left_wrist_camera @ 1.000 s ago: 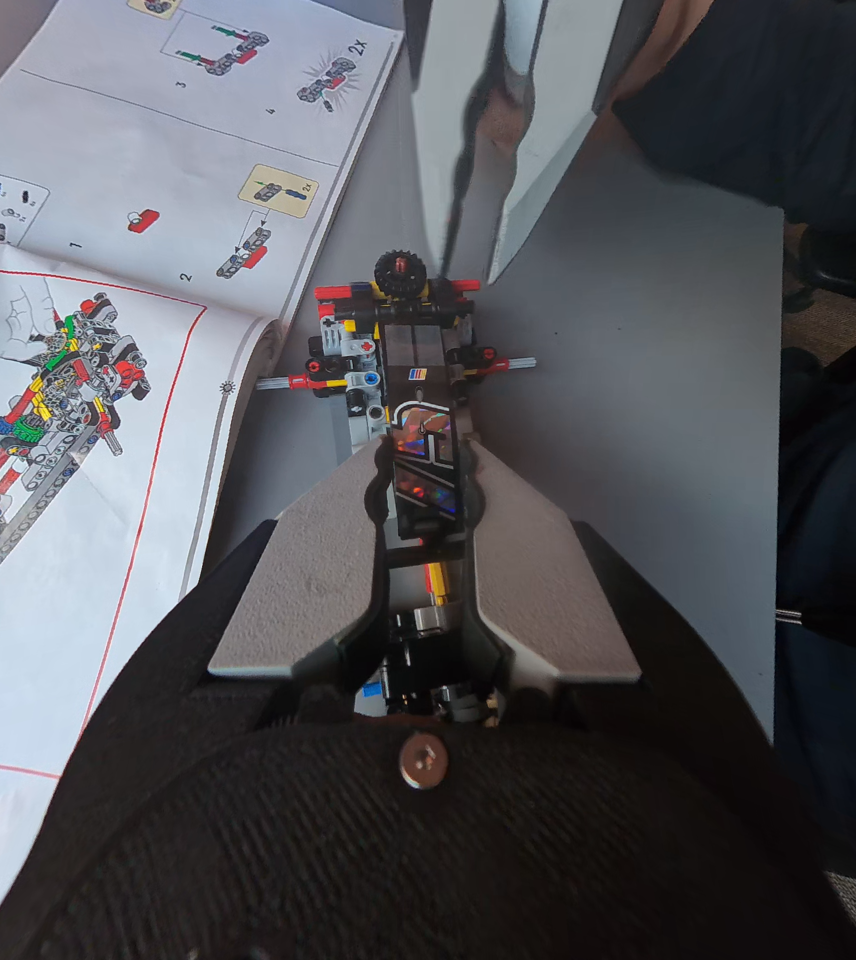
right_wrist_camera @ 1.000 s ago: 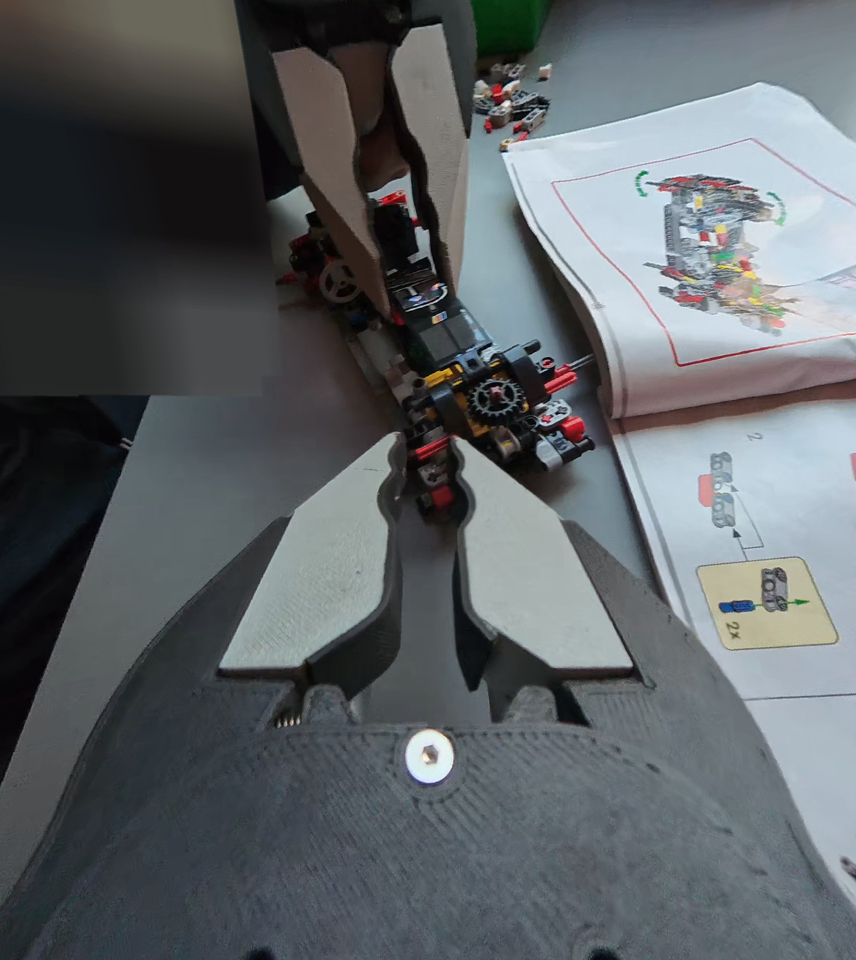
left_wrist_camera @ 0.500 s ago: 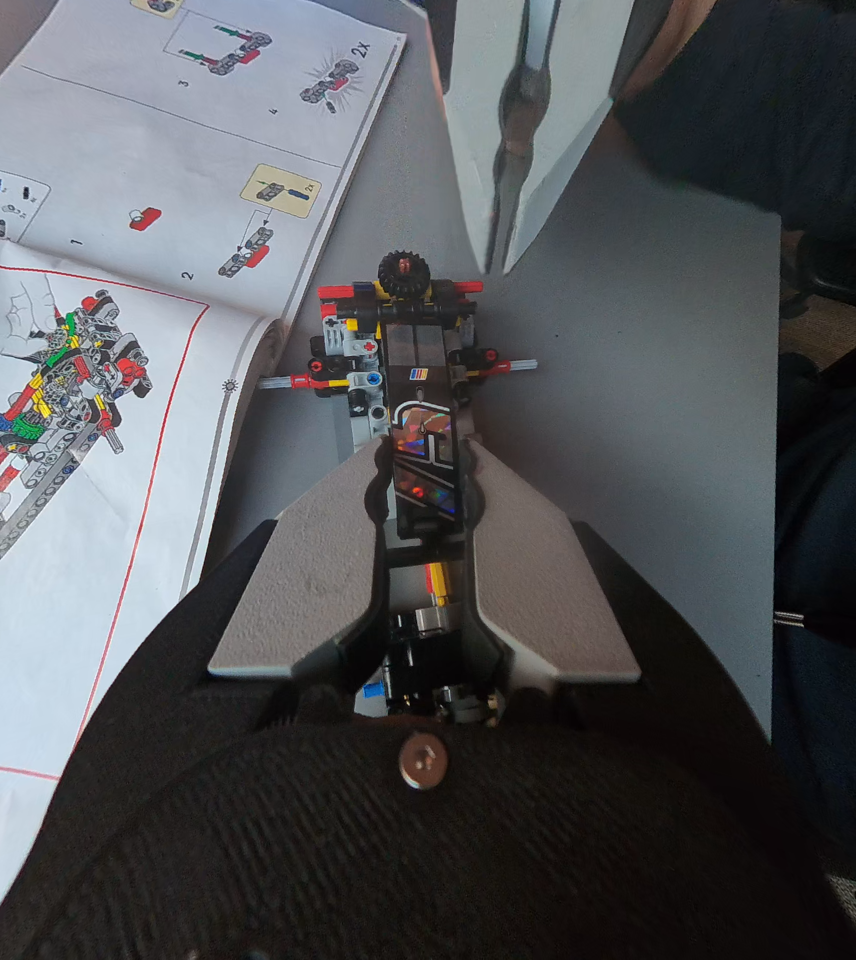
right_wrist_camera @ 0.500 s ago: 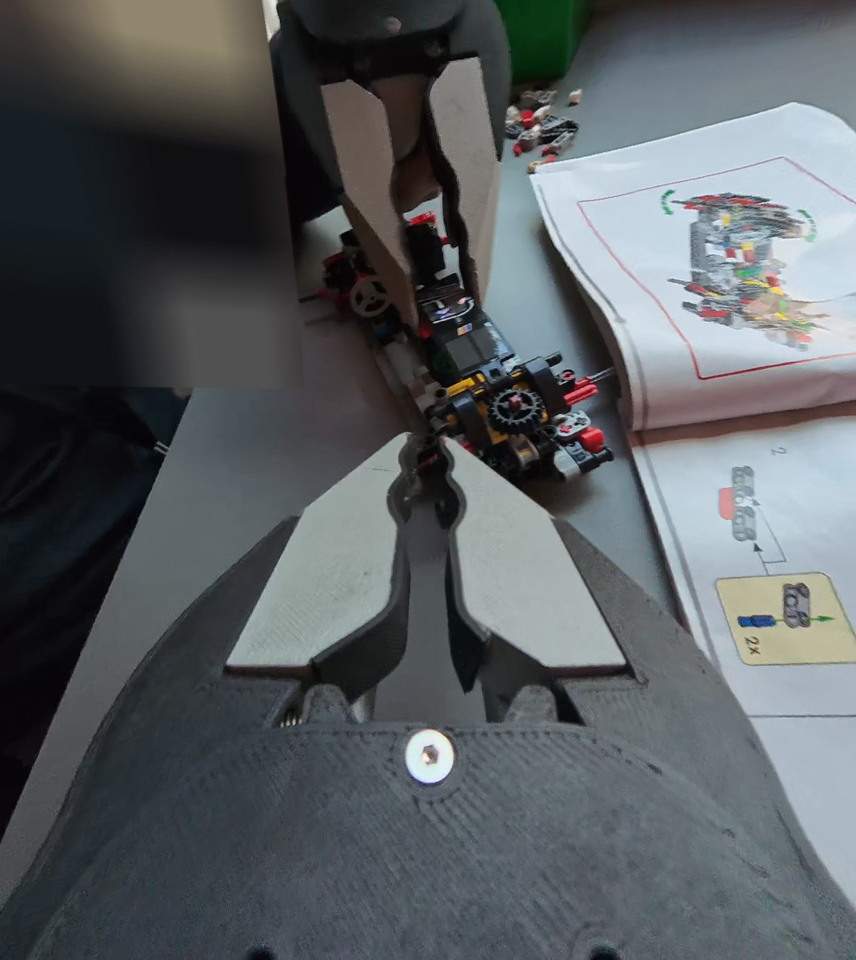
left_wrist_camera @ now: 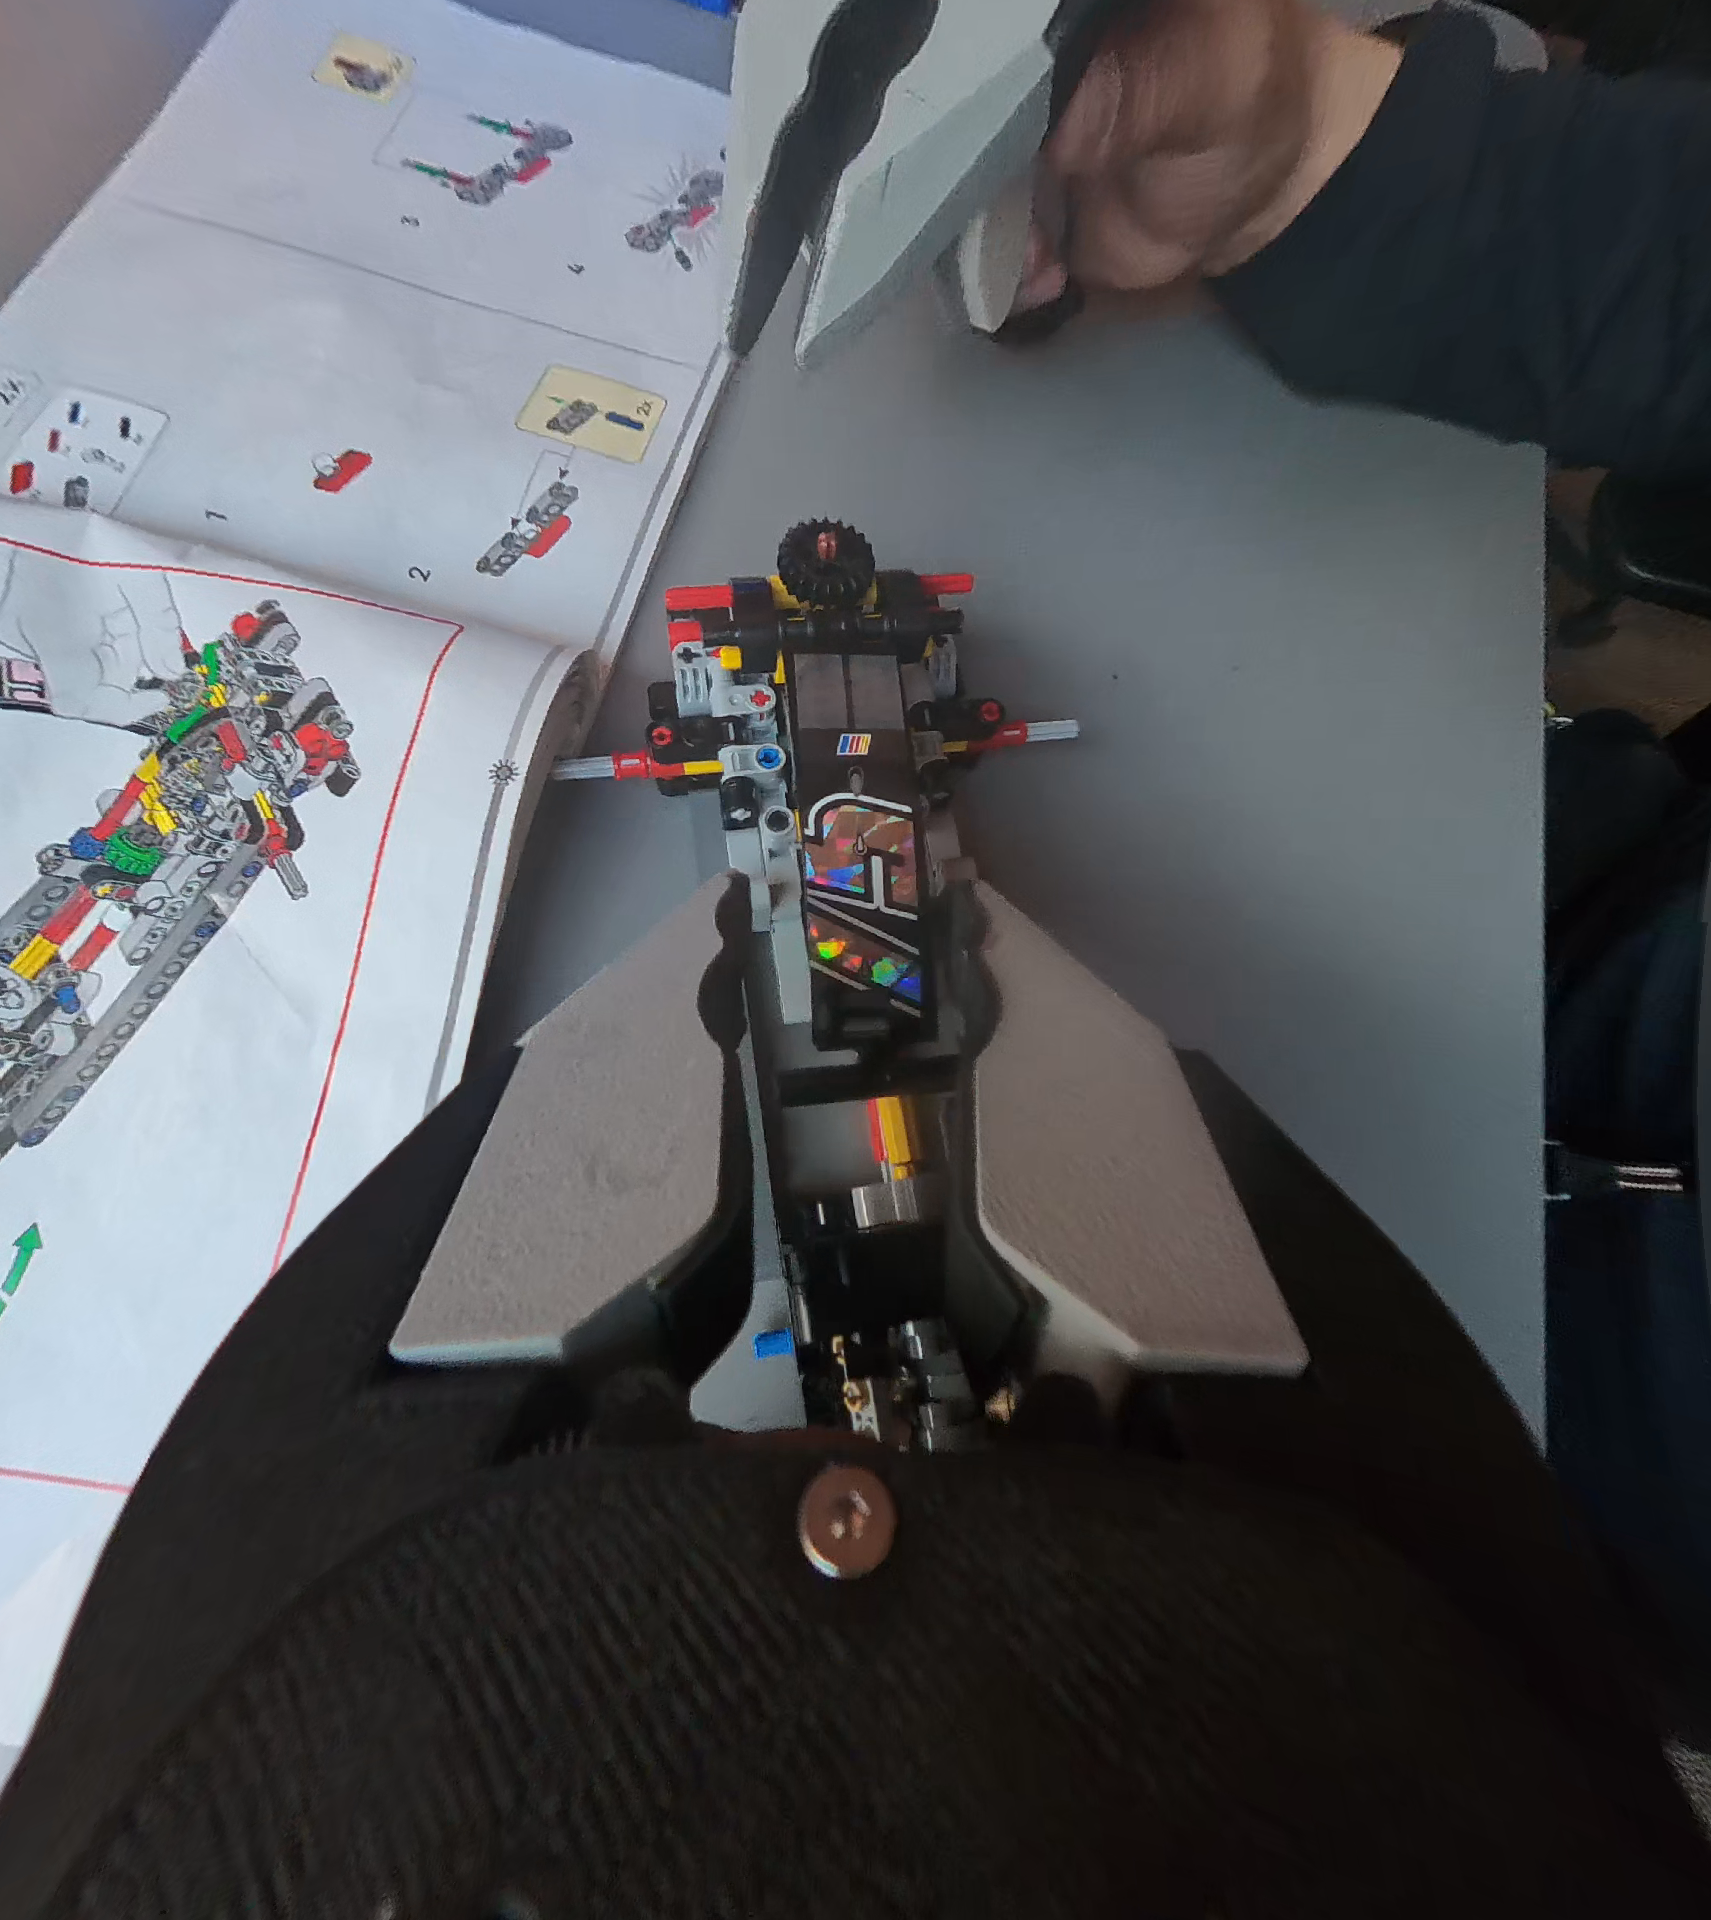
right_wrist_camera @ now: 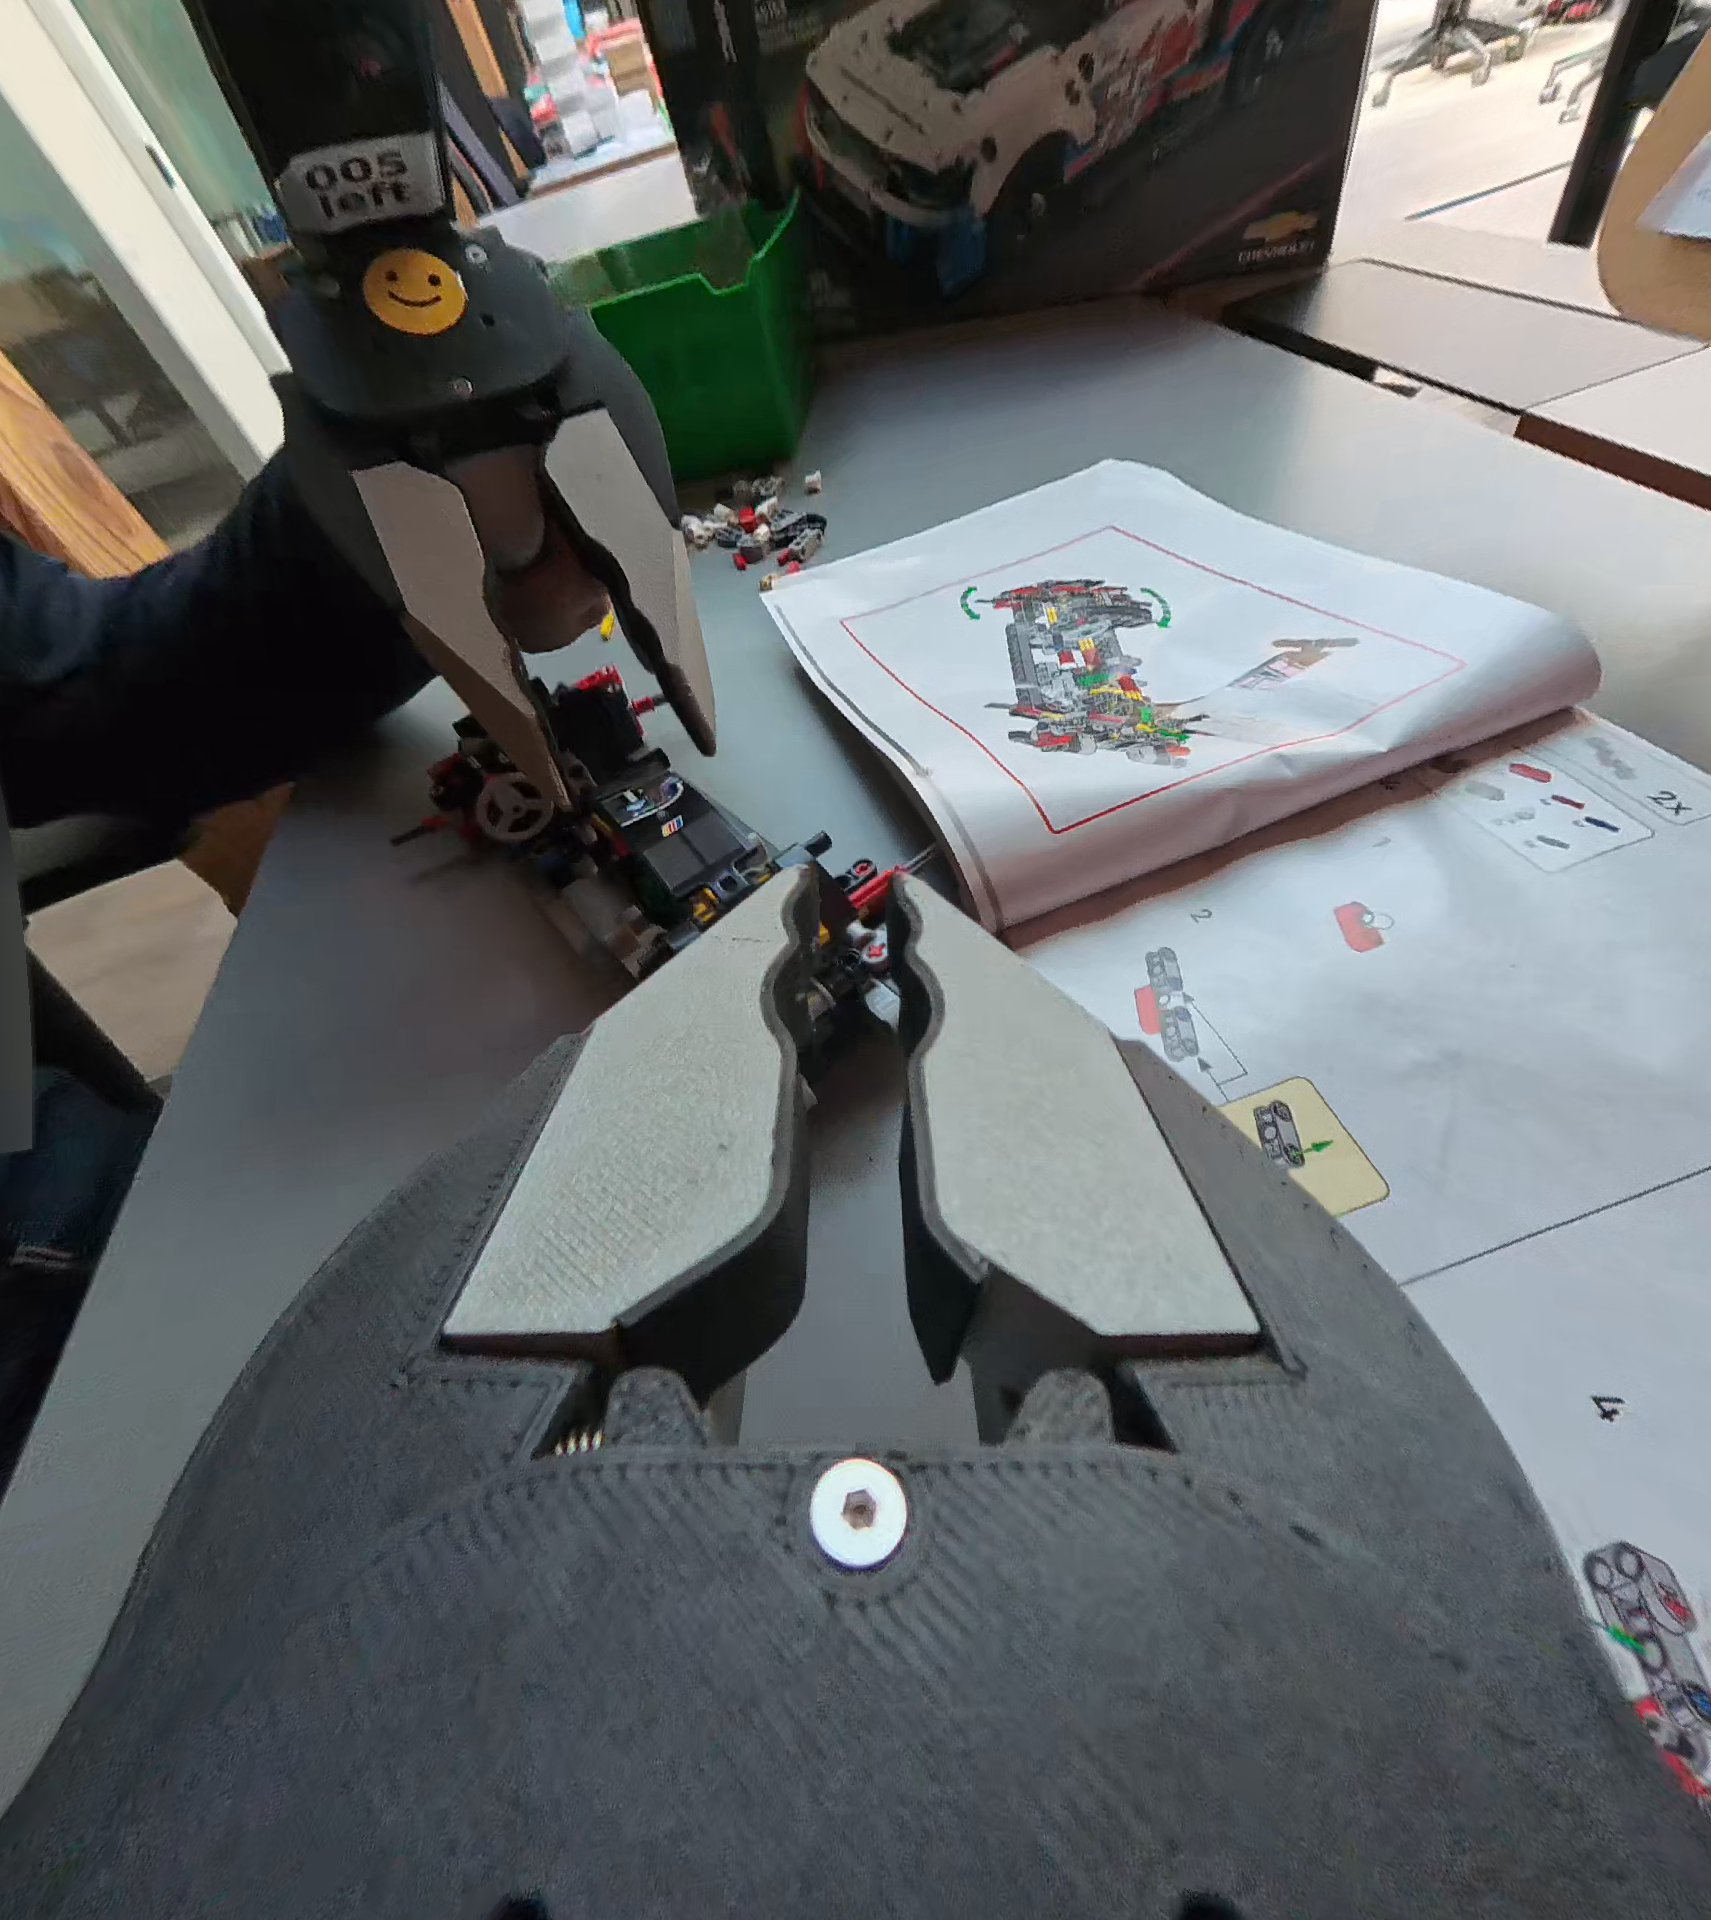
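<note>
Toy car frame of plastic bricks lies on grey table, beside open instruction booklet. Left gripper straddles the frame's rear, jaws spread; far finger clear of it, so no grip. Right gripper, jaws narrow, hangs above the frame's front end, holding nothing; hand behind it. Beyond: loose bricks, green bin, car-kit box.
</note>
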`<act>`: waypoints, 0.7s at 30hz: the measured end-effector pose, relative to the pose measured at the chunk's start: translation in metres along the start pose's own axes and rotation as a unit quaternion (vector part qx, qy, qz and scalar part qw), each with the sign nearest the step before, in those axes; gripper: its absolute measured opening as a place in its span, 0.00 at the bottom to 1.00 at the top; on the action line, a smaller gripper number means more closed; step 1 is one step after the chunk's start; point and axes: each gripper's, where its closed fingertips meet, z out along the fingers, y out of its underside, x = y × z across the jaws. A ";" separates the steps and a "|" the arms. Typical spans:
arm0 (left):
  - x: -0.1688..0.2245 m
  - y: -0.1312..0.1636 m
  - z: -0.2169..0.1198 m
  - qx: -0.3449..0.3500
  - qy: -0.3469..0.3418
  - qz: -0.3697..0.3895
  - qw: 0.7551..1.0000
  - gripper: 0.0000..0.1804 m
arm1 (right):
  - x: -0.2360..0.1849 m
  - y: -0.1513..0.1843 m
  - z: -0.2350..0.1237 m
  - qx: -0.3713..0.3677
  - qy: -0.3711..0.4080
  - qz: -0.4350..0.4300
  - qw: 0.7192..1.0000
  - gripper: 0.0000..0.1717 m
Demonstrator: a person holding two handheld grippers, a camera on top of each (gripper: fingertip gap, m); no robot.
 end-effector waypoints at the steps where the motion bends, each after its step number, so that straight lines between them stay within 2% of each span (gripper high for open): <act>1: 0.000 -0.002 -0.004 0.005 -0.002 0.002 1.000 0.20 | 0.000 -0.003 -0.001 0.008 0.002 0.001 1.000 0.05; 3: -0.003 -0.005 -0.012 0.016 -0.013 0.011 1.000 0.21 | 0.003 -0.008 -0.003 0.016 0.021 -0.006 1.000 0.05; 5: -0.010 -0.011 -0.018 0.041 -0.028 0.010 0.999 0.16 | 0.008 -0.013 -0.009 0.028 0.047 -0.018 0.998 0.04; 7: -0.015 -0.011 -0.020 0.006 -0.034 -0.017 0.999 0.16 | 0.012 -0.016 -0.020 0.039 0.066 -0.021 0.997 0.04; 10: -0.009 -0.031 -0.018 -0.024 -0.051 0.007 0.998 0.13 | 0.016 -0.022 -0.043 0.066 0.079 -0.018 0.995 0.03; 13: -0.005 -0.041 0.001 -0.090 -0.062 0.025 0.994 0.12 | 0.021 -0.020 -0.062 0.076 0.082 0.007 0.994 0.05; 16: -0.007 -0.041 0.020 -0.143 -0.081 0.028 0.986 0.11 | 0.019 -0.011 -0.075 0.063 0.071 0.027 0.995 0.08; 19: -0.009 -0.040 0.030 -0.174 -0.083 0.003 0.981 0.11 | 0.004 0.001 -0.087 0.039 0.024 0.062 0.997 0.15; 21: -0.012 -0.040 0.032 -0.201 -0.087 -0.017 0.976 0.11 | 0.002 0.013 -0.096 0.012 0.024 0.058 0.998 0.15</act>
